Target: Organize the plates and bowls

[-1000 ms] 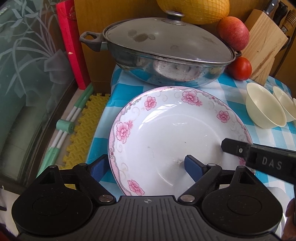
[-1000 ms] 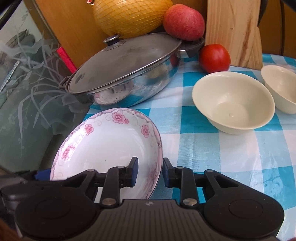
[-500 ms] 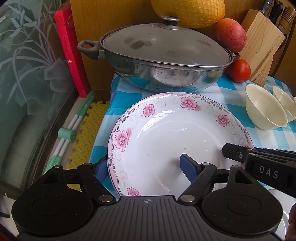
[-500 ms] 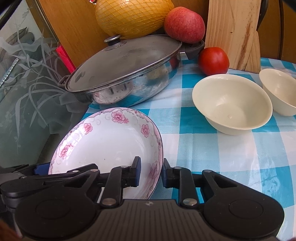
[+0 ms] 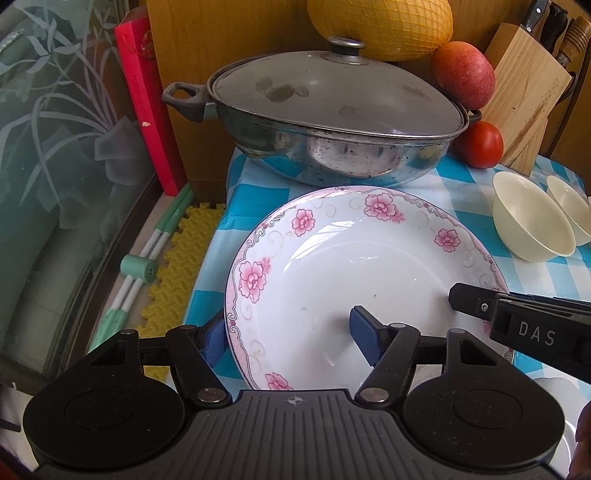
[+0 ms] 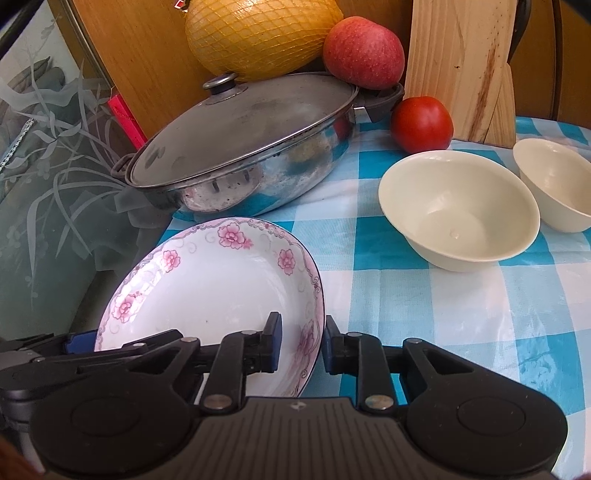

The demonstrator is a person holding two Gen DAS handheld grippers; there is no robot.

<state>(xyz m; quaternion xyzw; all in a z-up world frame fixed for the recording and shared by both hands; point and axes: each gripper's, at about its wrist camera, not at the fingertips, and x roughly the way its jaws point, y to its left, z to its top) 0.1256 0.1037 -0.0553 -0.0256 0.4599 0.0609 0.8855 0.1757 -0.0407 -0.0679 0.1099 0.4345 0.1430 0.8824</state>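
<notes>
The lidded pan (image 5: 328,122) is sitting at twelve o'clock on the checked tablecloth (image 6: 461,314), one of its kind, with the netted melon (image 5: 380,26) lying behind it. Just in front of the pan the flowered plate (image 5: 354,280) is lying at the table's near-left corner, and the coming move is turning on how both grippers are straddling its rim from opposite sides. The left gripper (image 5: 291,338) is reaching over the rim at the plate's seven o'clock, one pad outside and below the edge, the other over the well; its jaws have just been closing with the rim between them, though the pads are not visibly pressing yet. The right gripper (image 6: 299,341) is sitting at the plate's four o'clock, jaws drawn narrow around the rim and apparently pinching it, so it is judged the nearer to a firm hold. Two cream bowls (image 6: 458,210) are standing side by side at two o'clock, apart from the plate. One apple (image 6: 364,55) and one tomato (image 6: 423,123) are resting by the knife block (image 5: 524,92).
</notes>
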